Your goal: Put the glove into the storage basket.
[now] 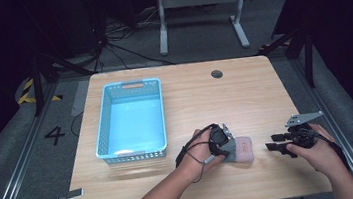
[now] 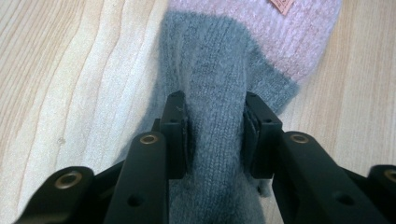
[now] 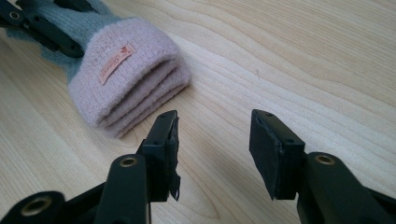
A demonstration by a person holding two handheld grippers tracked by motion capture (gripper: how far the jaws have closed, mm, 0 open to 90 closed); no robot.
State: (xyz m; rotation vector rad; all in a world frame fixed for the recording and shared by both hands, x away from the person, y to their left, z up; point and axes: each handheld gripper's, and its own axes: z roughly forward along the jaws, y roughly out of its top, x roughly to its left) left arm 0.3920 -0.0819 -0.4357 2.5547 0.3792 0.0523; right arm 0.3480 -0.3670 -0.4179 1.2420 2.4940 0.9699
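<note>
A folded knit piece, grey with a pink cuff, lies on the wooden table near its front edge. In the left gripper view the grey part bunches up between the two jaws, and my left gripper is shut on it. The pink cuff bears a small orange label in the right gripper view. My right gripper stands open just right of the cuff, nothing between its jaws. In the high view it sits a short way right of the knit.
A light blue plastic basket stands on the left half of the table, close to the left hand. A round cable hole is at the back. Bare wood lies behind the knit. The table's right edge is near the right hand.
</note>
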